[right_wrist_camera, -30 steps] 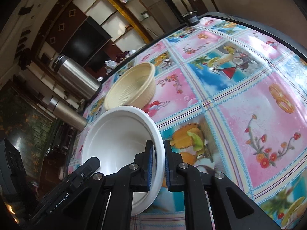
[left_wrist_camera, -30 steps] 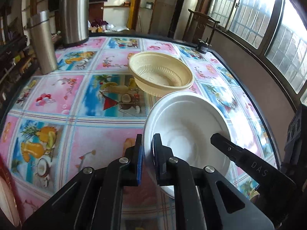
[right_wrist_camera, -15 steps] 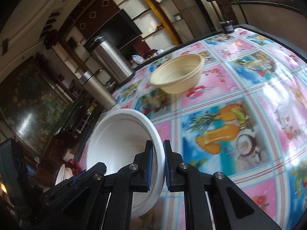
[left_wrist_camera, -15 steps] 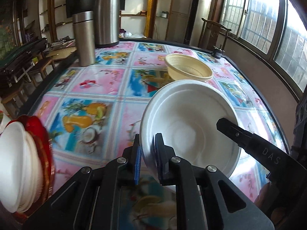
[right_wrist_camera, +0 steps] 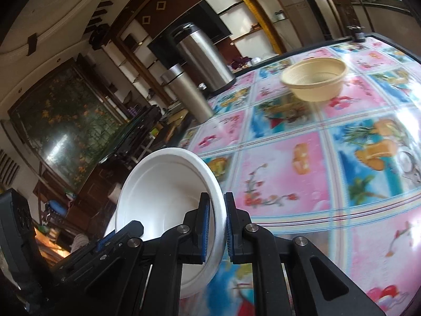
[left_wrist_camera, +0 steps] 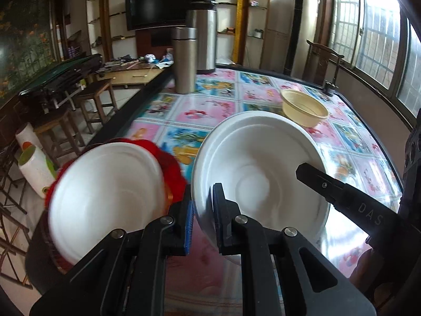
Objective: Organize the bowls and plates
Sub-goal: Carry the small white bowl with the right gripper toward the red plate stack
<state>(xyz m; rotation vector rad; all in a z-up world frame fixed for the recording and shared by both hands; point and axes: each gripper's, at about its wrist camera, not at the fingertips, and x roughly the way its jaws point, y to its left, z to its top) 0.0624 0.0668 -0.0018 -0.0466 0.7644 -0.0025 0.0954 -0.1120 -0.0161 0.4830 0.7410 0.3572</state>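
Note:
A white foam bowl (left_wrist_camera: 260, 163) hangs tilted above the table, held at two opposite spots on its rim. My left gripper (left_wrist_camera: 201, 216) is shut on its near-left rim. My right gripper (right_wrist_camera: 217, 226) is shut on the other side of the white bowl (right_wrist_camera: 163, 184), and one of its fingers (left_wrist_camera: 329, 184) shows inside the bowl in the left wrist view. Just left of the bowl is a stack of white plates (left_wrist_camera: 105, 197) on a red plate (left_wrist_camera: 171, 163). A cream bowl (left_wrist_camera: 304, 108) stands further back on the table, also seen in the right wrist view (right_wrist_camera: 314, 81).
The table (left_wrist_camera: 205, 110) has a bright fruit-print cloth and a dark left edge. Two steel flasks (left_wrist_camera: 184, 60) (left_wrist_camera: 204, 31) stand at its far left. Wooden stools (left_wrist_camera: 97, 92) and white rolls (left_wrist_camera: 34, 168) are on the floor to the left.
Both grippers have carried the white bowl left and back, away from the cream bowl. The stack of white plates on the red plate now lies right beside the bowl.

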